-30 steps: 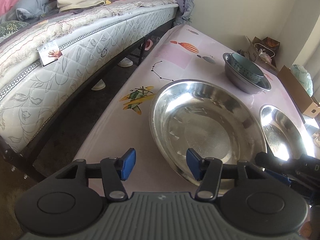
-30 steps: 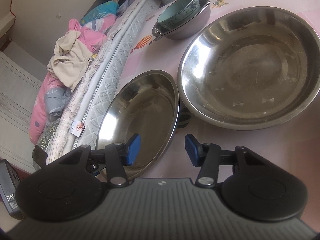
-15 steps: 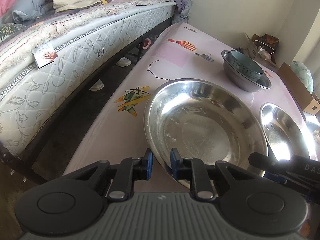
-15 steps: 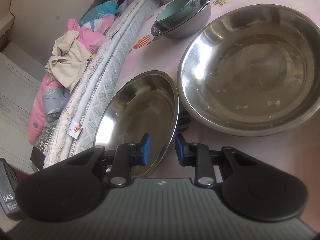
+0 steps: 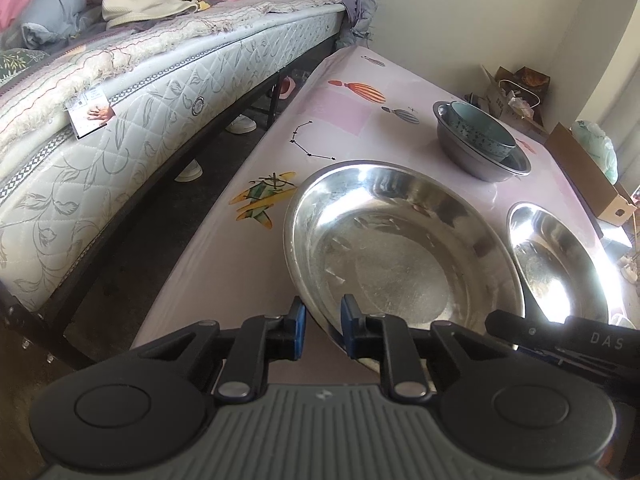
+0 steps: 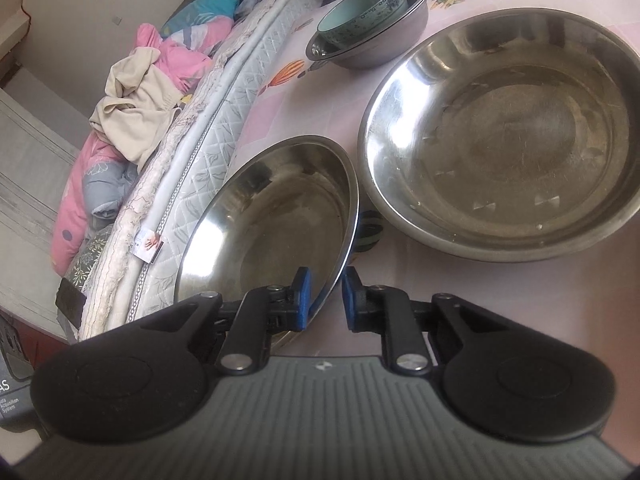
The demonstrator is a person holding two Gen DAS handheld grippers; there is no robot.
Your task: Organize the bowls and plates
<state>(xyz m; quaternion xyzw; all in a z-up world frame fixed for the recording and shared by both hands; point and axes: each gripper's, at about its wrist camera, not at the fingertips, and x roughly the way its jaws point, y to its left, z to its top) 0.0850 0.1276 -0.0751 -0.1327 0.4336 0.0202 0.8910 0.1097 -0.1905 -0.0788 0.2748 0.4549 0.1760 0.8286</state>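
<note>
The big steel basin [image 5: 400, 256] sits mid-table with the left gripper [image 5: 322, 326] pinching its near rim. The right gripper [image 6: 324, 296] clamps the smaller steel bowl [image 6: 272, 224] beside it. Thin slick rims could easily slip out mid-lift.

My right gripper [image 6: 323, 295]: blue pads closed on the near rim of the smaller steel bowl [image 6: 272, 220], which sits tilted. Large steel basin [image 6: 504, 136]: just beside it on the pink table [image 6: 520, 292]. Grey bowl [image 6: 372, 40] beyond, holding a teal ceramic bowl [image 6: 360, 12]. Mattress [image 6: 200, 128]: alongside the table.
</note>
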